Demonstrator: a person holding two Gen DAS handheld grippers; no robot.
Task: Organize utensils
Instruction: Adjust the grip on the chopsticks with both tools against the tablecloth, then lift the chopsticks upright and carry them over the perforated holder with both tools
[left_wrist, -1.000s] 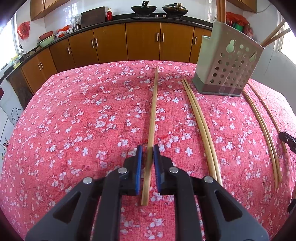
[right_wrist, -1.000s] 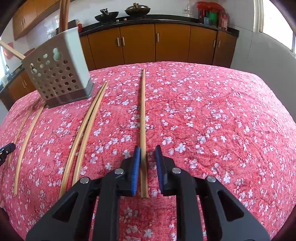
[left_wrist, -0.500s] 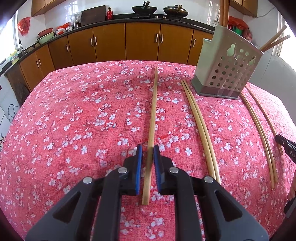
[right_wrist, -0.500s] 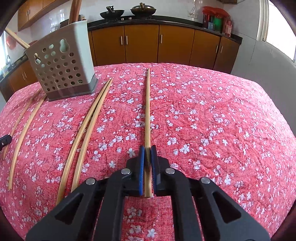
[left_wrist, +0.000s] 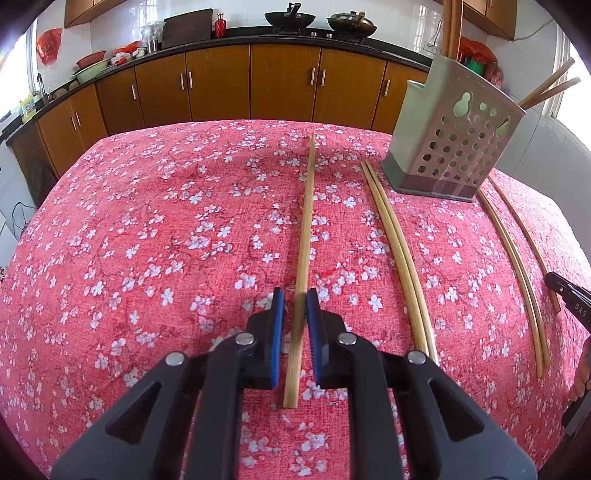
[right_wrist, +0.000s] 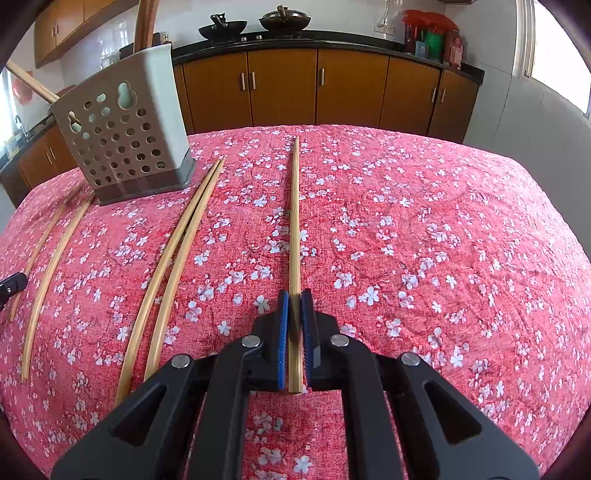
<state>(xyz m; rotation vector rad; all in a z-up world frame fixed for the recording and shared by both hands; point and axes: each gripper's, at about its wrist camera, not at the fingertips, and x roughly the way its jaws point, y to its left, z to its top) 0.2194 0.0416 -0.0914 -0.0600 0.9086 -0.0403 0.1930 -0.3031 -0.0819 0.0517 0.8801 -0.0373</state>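
1. Since a second ago the right gripper (right_wrist: 294, 299) has shut its jaws onto its chopstick (right_wrist: 294, 221); the left gripper (left_wrist: 294, 299) has not changed.
2. Right pads now pinch the stick near its near end, the rest running away across the cloth (right_wrist: 443, 240).
3. Left jaws sit narrow around another chopstick (left_wrist: 306, 221), apparently gripping it (contact is blurred).
4. Beyond, two pairs (right_wrist: 177, 251) (right_wrist: 51, 258) lie loose beside the holder (right_wrist: 122, 136).
5. Some sticks already stand in the holder; I judge both held ones and the four lying ones remain.
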